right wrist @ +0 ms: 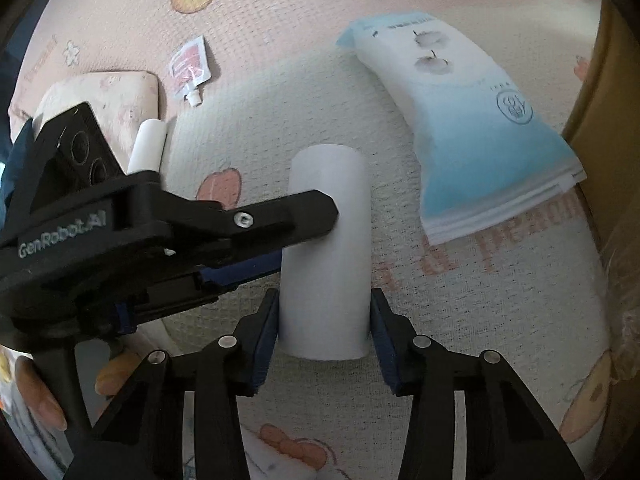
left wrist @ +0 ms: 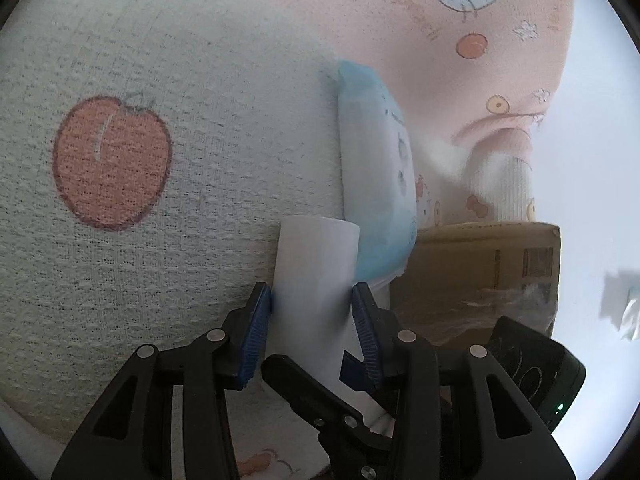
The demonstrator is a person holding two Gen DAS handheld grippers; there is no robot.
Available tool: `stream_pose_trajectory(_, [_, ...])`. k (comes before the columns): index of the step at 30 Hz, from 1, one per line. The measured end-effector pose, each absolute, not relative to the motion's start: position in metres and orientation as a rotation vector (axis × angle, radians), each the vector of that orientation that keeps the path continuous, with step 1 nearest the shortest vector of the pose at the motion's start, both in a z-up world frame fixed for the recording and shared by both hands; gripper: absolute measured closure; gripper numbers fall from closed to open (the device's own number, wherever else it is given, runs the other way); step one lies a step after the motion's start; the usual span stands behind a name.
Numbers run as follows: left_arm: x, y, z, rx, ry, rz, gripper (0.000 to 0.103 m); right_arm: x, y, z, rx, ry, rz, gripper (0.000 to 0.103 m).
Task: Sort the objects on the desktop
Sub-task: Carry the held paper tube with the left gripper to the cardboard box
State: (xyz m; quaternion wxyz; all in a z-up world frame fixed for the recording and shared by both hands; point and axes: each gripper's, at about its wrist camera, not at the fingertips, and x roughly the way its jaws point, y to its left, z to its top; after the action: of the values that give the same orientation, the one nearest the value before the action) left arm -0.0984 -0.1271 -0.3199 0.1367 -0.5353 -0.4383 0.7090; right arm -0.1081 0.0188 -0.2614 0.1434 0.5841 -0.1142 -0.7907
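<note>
Here, both tongs meet on one white cylinder point(right wrist: 326, 256), a smooth paper-like roll that lies on the cream centre of a woven mat point(right wrist: 256, 120). The right tongs point(right wrist: 324, 338) straddle its near end: the left blue pad point(right wrist: 266, 340) touches the roll's side, while the right pad stands just beside it, and whether that one presses cannot be told. No earlier view is given, so the grip is read as a close bracket, not a sure pinch. The left tongs point(left wrist: 312, 320) reach in from the left of the right wrist view and take the roll about its middle; in their own view one blue pad point(left wrist: 256, 332) lies against the roll's left flank and the other against its right, so they appear to pinch it.

Beyond the roll, up and to the right, lies a flat blue-and-white packet point(right wrist: 472, 132) with two small round motifs and a circular mark, apart from the roll. Further right stands the brown wall of a cardboard box point(left wrist: 480, 276). To the upper left of the right wrist view a small red-and-white spouted sachet point(right wrist: 190, 68) rests on the pink border of the mat, and a short white stick point(right wrist: 148, 146) lies near a folded pink cloth point(right wrist: 108, 96). A peach print point(left wrist: 112, 162) marks the mat. A person's fingertips point(right wrist: 110, 378) show at the lower left, behind the left tool.
</note>
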Motion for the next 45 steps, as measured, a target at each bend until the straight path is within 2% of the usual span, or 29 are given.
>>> stream_pose_trajectory(11, [-0.081,-0.119,-0.274,-1.429,-1.121,2.15,0.057,-0.089,0.019,-0.231,1.585,-0.278,-2.323,0.061])
stream_pose_trajectory(18, [-0.072,-0.112,-0.223,-1.306,-1.087,2.21,0.057,-0.072,0.02,-0.183,1.436,-0.215,-2.394,0.061])
stream_pose_trajectory(26, [-0.063,-0.092,-0.163,-1.174,-0.961,2.274,0.057,-0.056,0.034,-0.129,1.277,-0.156,-2.497,0.061])
stream_pose_trajectory(37, [-0.066,-0.037,-0.098,-1.034,-0.765,2.319,0.057,-0.041,0.065,-0.068,1.091,-0.109,-2.643,0.061])
stream_pose_trajectory(45, [-0.075,0.024,-0.09,-1.029,-0.649,2.286,0.057,-0.029,0.116,-0.055,1.069,-0.158,-2.722,0.061])
